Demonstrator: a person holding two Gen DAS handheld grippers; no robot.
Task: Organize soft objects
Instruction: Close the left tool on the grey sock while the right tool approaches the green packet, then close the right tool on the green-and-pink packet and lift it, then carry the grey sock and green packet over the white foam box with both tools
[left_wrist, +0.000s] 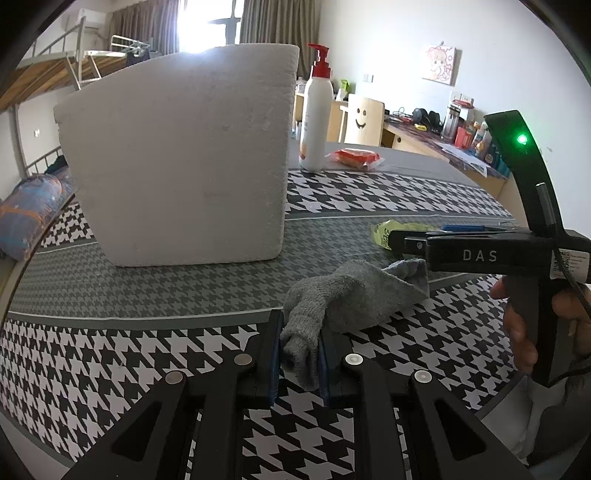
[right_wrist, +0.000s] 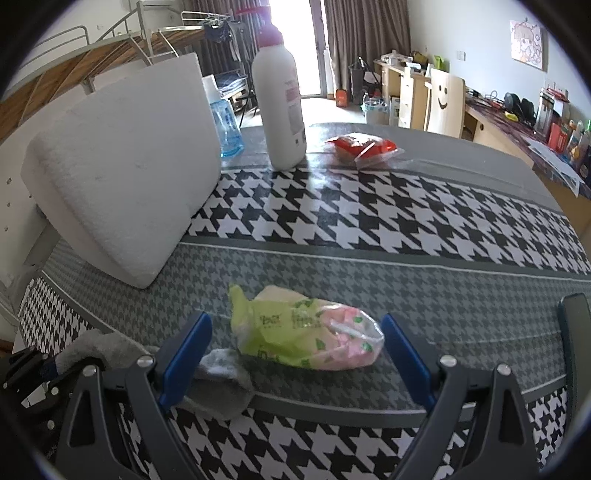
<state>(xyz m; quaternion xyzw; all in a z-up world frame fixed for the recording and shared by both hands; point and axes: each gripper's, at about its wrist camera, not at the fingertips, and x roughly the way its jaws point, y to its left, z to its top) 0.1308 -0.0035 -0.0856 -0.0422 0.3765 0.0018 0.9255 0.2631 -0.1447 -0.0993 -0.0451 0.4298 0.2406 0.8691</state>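
- Pinching one rolled end of the grey sock (left_wrist: 354, 299), your left hand-held gripper (left_wrist: 298, 360) has its blue pads (left_wrist: 274, 363) closed against the fabric on both sides.
- The rest of the sock lies on the worktop (left_wrist: 147, 288), on the houndstooth cloth, trailing away to the right towards your other tool.
- Your right hand-held gripper (right_wrist: 295, 363) is spread wide and holds nothing; its blue fingers (right_wrist: 184, 360) stand on either side of the green pack (right_wrist: 306, 334).
- That pack, a soft green-and-pink plastic packet, rests on the grey band of the cloth, apart from both fingers.
- In the right view the sock's other end (right_wrist: 221, 373) lies just beside your left finger, partly behind it.
- The white foam box (left_wrist: 177, 155) stands behind the sock on the worktop, to the left.
- A white pump bottle (left_wrist: 316, 122) and a red packet (left_wrist: 356, 157) sit at the far edge, near each other.
- A blue bottle (right_wrist: 225, 122) shows behind the box in the right view.
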